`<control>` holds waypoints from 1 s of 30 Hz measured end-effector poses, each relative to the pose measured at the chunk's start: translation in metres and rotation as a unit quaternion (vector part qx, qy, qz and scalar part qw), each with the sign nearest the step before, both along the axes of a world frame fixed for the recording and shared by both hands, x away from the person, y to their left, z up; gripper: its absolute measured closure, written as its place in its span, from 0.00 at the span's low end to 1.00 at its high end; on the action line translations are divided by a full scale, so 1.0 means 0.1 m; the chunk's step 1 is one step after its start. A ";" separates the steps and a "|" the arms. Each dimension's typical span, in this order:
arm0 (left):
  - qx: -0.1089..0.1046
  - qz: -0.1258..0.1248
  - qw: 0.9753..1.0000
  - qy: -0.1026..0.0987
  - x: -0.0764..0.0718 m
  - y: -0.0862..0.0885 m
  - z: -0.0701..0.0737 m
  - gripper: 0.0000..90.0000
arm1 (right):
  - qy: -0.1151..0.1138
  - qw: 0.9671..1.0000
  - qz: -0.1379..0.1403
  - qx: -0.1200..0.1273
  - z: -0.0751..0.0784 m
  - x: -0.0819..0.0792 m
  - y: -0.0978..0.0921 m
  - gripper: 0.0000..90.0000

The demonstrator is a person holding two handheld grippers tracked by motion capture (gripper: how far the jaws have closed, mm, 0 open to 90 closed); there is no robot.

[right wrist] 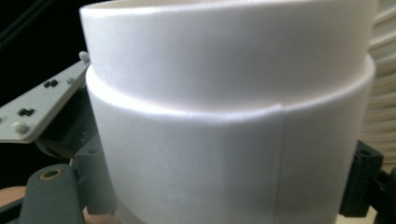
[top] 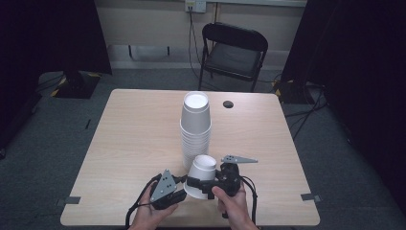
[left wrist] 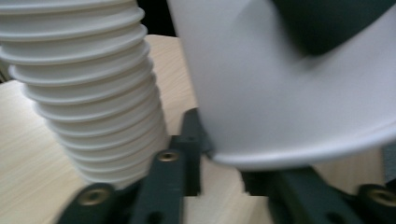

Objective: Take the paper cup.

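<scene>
Both claws, left (top: 184, 189) and right (top: 197, 183), grip one upturned paper cup (top: 202, 173) beside the stack (top: 195, 127).

The cups (top: 195, 129) are white. The table (top: 134, 139) is light wood with thin lines. The chair (top: 233, 50) is black.

One tall stack of white paper cups (top: 195, 127), upside down, just beyond both hand-held grippers; rims too close-packed for an exact count, roughly a dozen or more. One separate white paper cup (top: 203, 173), also upside down, between the two. Two hand-held grippers: left hand-held gripper (top: 178, 190), right hand-held gripper (top: 201, 184). Two hands. One wooden counter (top: 134, 139). One black folding chair (top: 233, 52), far beyond both.
</scene>
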State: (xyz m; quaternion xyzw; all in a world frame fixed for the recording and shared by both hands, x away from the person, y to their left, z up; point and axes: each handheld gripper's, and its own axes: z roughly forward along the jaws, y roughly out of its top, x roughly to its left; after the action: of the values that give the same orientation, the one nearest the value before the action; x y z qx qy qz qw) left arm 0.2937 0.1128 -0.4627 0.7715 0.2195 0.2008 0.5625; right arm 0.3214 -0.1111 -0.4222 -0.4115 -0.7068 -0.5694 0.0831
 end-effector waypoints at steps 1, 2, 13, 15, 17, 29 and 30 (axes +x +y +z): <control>-0.002 0.000 1.000 0.000 0.01 0.01 0.00 0.88 | 0.003 1.000 0.001 0.003 0.00 0.00 0.00 0.18; -0.006 0.001 1.000 -0.002 0.01 0.02 0.00 0.90 | 0.005 1.000 0.001 0.004 0.00 -0.01 0.00 0.18; -0.011 -0.003 1.000 -0.001 0.01 0.03 0.01 0.92 | -0.001 1.000 0.010 0.012 0.00 0.00 0.00 0.16; -0.016 -0.007 1.000 0.001 0.02 0.04 0.01 0.92 | -0.004 1.000 0.011 0.011 0.01 -0.01 0.00 0.16; -0.019 -0.012 1.000 0.007 0.02 0.04 0.02 0.93 | -0.014 1.000 0.015 0.005 0.02 -0.02 0.01 0.15; -0.027 -0.019 0.999 0.032 0.02 0.07 0.01 0.92 | -0.050 0.998 0.019 0.016 0.09 -0.03 -0.07 0.15; -0.027 -0.019 0.999 0.032 0.02 0.07 0.01 0.92 | -0.050 0.998 0.019 0.016 0.09 -0.03 -0.07 0.15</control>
State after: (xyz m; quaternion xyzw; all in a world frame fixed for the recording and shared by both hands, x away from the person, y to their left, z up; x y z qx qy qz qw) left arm 0.2960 0.1200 -0.4617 0.7661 0.2275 0.1595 0.5796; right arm 0.3185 -0.1179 -0.4128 -0.3676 -0.7086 -0.5988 0.0650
